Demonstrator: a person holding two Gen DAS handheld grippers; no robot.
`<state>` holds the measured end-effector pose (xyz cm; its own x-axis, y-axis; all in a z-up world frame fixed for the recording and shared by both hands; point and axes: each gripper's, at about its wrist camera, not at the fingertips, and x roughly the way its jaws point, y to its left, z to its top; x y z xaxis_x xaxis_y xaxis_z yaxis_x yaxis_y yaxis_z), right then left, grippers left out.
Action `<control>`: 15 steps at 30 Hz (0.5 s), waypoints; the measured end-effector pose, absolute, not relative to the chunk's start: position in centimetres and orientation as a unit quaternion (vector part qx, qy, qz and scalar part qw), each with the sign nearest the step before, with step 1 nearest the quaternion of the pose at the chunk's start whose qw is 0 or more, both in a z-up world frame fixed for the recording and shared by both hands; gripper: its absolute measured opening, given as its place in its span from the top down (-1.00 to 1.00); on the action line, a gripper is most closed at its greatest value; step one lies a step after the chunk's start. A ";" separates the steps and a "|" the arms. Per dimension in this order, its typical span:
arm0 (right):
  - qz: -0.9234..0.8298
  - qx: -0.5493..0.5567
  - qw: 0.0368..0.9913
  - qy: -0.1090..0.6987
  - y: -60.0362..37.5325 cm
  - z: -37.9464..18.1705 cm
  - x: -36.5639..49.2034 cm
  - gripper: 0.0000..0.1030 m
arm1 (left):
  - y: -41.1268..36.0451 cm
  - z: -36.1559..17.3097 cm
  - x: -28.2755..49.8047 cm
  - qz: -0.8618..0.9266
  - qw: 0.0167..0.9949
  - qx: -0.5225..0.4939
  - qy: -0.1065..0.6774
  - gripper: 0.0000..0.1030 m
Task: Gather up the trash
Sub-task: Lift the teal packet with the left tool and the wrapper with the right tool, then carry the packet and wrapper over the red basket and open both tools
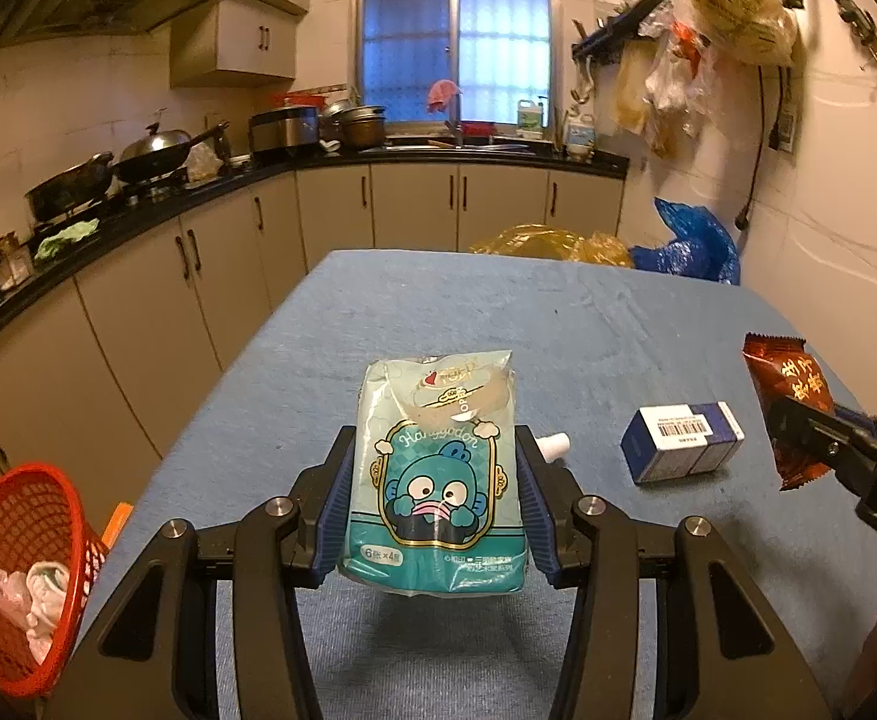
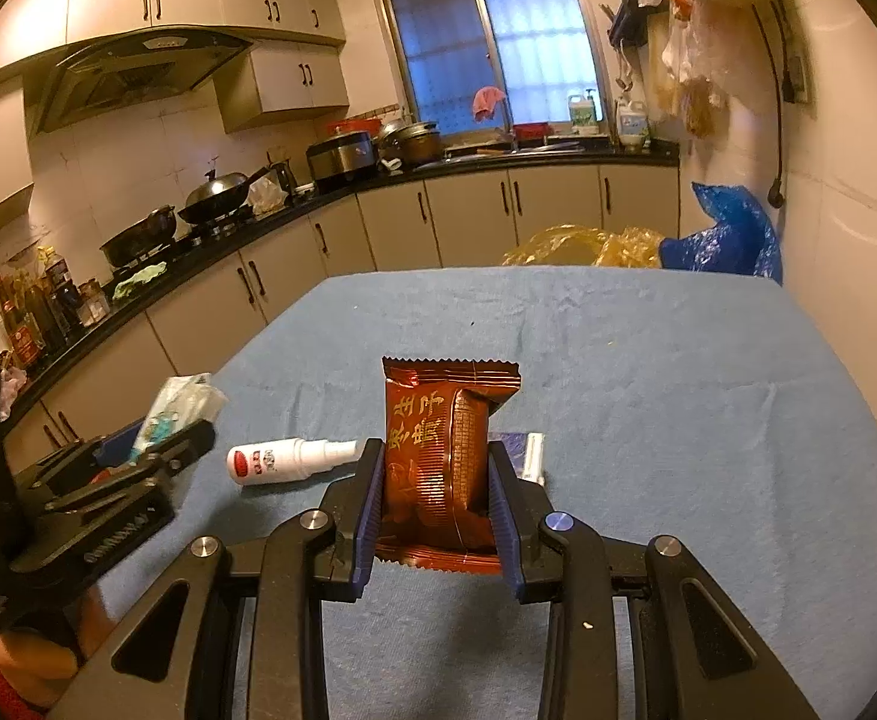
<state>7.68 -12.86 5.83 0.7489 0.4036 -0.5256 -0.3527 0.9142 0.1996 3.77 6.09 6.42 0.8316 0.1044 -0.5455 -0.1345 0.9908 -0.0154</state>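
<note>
- The left gripper [image 1: 435,492] is clamped on a teal tissue pack [image 1: 435,474] printed with a cartoon fish; its 2 blue pads press the pack's sides and hold it upright above the blue tablecloth [image 1: 498,312]
- The right gripper [image 2: 437,495] is clamped on a brown snack wrapper [image 2: 441,456] with gold characters, also held clear of the cloth
- A white spray bottle [image 2: 285,459] lies on its side on the cloth between the 2 grippers; a blue-and-white box [image 1: 681,441] lies near it
- A red mesh basket [image 1: 18,570] stands off the table's left edge, low down; crumpled white trash [image 1: 33,597] lies in it
</note>
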 end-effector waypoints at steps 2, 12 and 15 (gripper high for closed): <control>0.200 0.041 0.937 0.284 -13.0 5.9 7.7 0.32 | 6.2 6.8 3.3 0.069 0.957 -0.031 0.282 0.07; 0.223 0.048 0.926 0.301 -11.8 6.7 7.4 0.32 | 7.9 8.7 -1.9 0.093 0.956 -0.043 0.276 0.07; 0.240 0.052 0.920 0.306 -10.6 7.2 6.3 0.32 | 9.2 9.3 -3.8 0.101 0.956 -0.049 0.271 0.07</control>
<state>6.28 -10.59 7.21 0.6972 0.4742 -0.5376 -0.4100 0.8790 0.2436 -3.80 9.21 9.29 0.8333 0.1659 -0.5273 -0.2185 0.9751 -0.0384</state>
